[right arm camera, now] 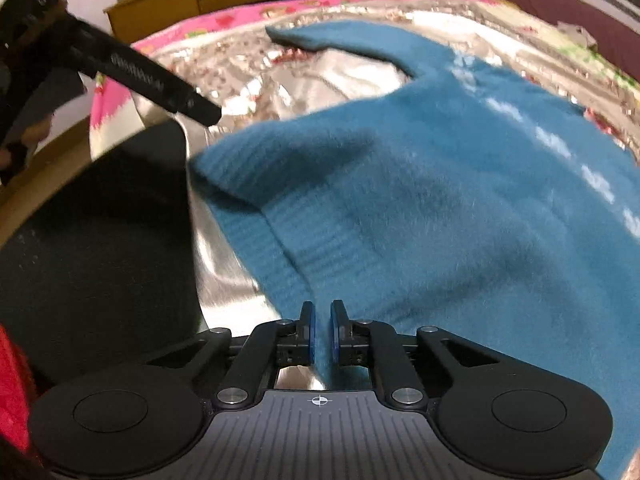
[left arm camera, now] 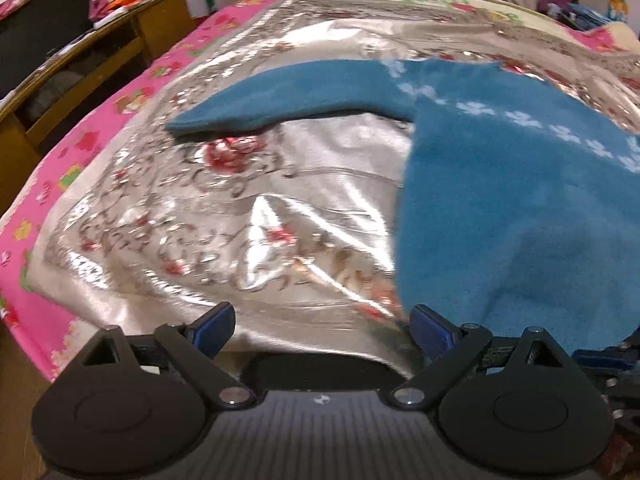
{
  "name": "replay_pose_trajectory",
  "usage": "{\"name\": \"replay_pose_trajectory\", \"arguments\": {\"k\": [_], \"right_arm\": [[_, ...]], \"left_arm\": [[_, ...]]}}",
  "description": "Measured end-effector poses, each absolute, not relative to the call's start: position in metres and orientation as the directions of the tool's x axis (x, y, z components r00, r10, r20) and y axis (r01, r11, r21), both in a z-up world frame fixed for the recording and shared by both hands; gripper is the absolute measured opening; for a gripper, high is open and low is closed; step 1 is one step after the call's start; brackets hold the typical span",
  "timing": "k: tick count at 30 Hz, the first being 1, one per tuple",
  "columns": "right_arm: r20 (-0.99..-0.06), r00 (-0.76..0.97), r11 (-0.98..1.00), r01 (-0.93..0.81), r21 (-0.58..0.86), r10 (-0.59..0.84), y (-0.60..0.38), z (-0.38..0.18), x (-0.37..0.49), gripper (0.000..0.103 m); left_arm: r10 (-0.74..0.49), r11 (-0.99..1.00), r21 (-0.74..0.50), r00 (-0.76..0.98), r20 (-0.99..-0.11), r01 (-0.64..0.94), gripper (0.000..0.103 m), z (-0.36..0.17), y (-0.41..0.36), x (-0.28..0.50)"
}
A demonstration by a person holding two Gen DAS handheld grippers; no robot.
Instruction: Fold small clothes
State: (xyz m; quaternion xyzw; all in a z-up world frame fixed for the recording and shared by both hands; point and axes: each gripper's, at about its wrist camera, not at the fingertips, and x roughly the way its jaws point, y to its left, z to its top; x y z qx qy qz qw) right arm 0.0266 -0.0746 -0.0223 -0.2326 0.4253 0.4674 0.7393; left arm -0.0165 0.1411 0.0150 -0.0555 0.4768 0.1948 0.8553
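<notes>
One blue sweater [right arm camera: 440,208], small and fluffy, lies spread on a shiny flowered cover [left arm camera: 224,208] over the bed, with one sleeve [left arm camera: 288,96] stretched out to the side. It looks soft, light and limp, so I judge it will sag and drape when lifted and will not keep any shape by itself. The ribbed hem [right arm camera: 280,256] seems thicker and firmer than the body, so this edge, or a corner of it, is probably the best place to take hold. The right gripper [right arm camera: 321,332] is nearly closed, and a strip of this hem passes between its blue pads; it appears to pinch the fabric. The left gripper [left arm camera: 322,322] is spread wide and holds nothing, hovering over the cover just beside the sweater's edge.
</notes>
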Motion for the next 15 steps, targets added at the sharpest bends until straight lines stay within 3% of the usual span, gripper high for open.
{"name": "replay_pose_trajectory", "arguments": {"k": [6,9,15], "right_arm": [[-0.844,0.199,0.393,-0.919,0.015,0.498,-0.063,-0.029,0.016,0.025],[-0.832,0.278,0.403,-0.912,-0.072,0.48,-0.058,-0.03,0.013,0.025],[-0.833,0.308,0.399,-0.909,-0.116,0.46,-0.046,-0.042,0.015,0.025]], "left_arm": [[0.235,0.929,0.051,0.478,-0.846,-0.366,0.099,0.015,0.135,-0.012],[0.237,0.931,0.056,0.481,-0.844,-0.362,0.099,0.015,0.134,-0.011],[0.224,0.94,0.052,0.491,-0.842,-0.338,0.099,0.014,0.131,-0.011]]}}
